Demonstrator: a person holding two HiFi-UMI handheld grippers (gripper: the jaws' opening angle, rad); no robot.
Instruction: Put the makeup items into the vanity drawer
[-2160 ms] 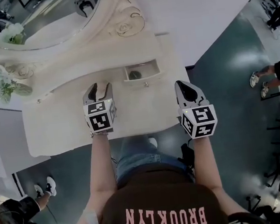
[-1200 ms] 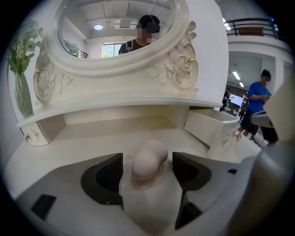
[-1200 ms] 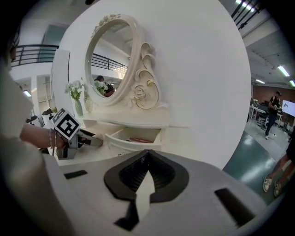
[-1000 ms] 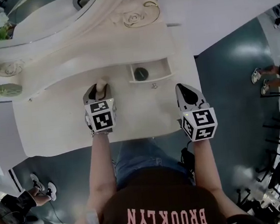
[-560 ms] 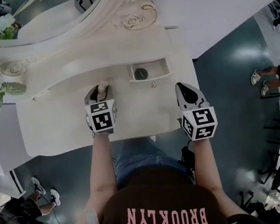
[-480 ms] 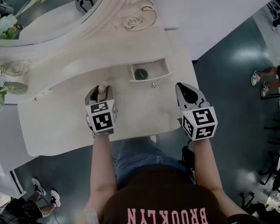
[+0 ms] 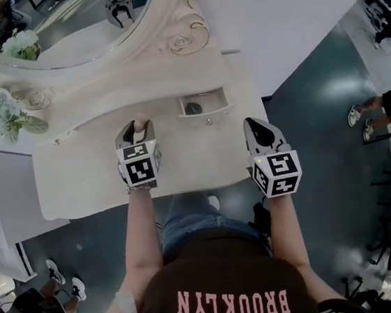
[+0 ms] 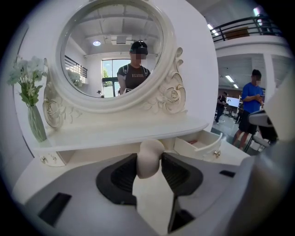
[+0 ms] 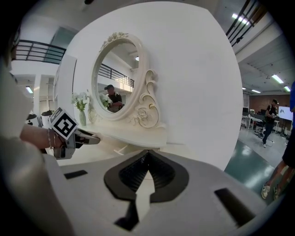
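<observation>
Beige and egg-shaped, the makeup sponge (image 8: pixel 148 159) is sitting squarely between the jaws of your left gripper (image 7: pixel 137 127). Those jaws are standing about halfway apart, and both dark pads are pressing on the sponge's sides, so you are gripping it firmly. You are carrying it in the air above the cream vanity top (image 7: pixel 86 179), with its rounded end poking out past the fingertips toward the mirror.

The small vanity drawer (image 7: pixel 205 113) is standing pulled open just to the right of the sponge in the head view, under the raised shelf. A dark round item (image 7: pixel 192 108) is lying inside it; what it is cannot be told.

Your right gripper (image 9: pixel 146 156) is hanging over the right front part of the vanity top, well apart from the sponge. Its jaws are closed tip to tip, and nothing is sitting between them.

The oval mirror (image 7: pixel 61 24) in its carved frame is reflecting you and a gripper. A glass vase of white flowers (image 8: pixel 34 122) is standing on the left end of the shelf.
</observation>
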